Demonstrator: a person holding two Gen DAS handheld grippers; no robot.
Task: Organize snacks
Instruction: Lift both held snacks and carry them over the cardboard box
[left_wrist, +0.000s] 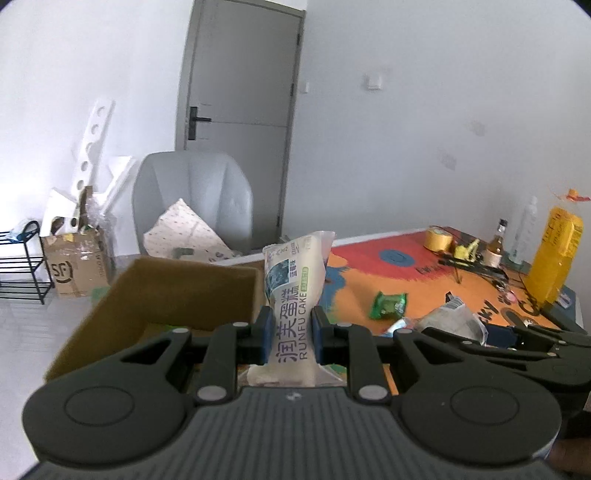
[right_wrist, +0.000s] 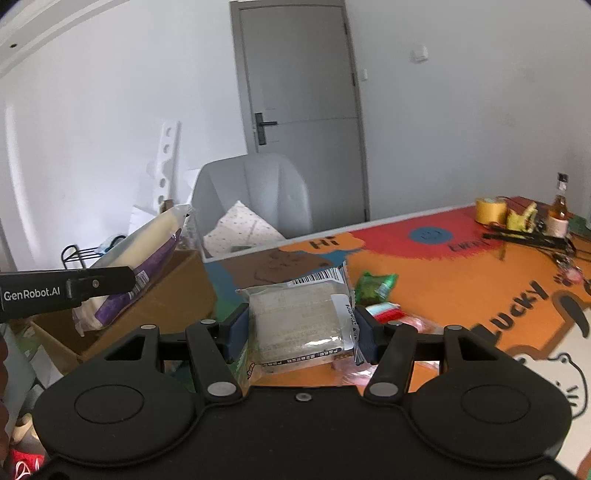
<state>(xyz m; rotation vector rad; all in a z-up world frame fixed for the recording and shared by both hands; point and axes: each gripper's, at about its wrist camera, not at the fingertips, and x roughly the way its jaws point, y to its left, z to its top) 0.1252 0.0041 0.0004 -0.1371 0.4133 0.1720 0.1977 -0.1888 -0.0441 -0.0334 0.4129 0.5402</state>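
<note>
My left gripper (left_wrist: 291, 332) is shut on a white Runfu Cake packet (left_wrist: 295, 288), held upright beside the far right corner of the open cardboard box (left_wrist: 166, 291). The right wrist view shows that packet (right_wrist: 147, 251) over the box (right_wrist: 166, 299). My right gripper (right_wrist: 301, 328) is shut on a clear-wrapped square pastry packet (right_wrist: 303, 321), held above the table. A green snack packet (left_wrist: 388, 304) lies on the colourful table mat (left_wrist: 424, 288); it also shows in the right wrist view (right_wrist: 375, 286), with a red-and-white packet (right_wrist: 388, 312) and a pink one (right_wrist: 421, 326) near it.
At the table's far end stand a yellow tape roll (left_wrist: 437, 240), a small bottle (left_wrist: 496, 243), a tall yellow bag (left_wrist: 554, 254) and black cables (right_wrist: 528, 236). A grey chair (left_wrist: 192, 199) and an SF carton (left_wrist: 74, 266) stand on the floor beyond the box.
</note>
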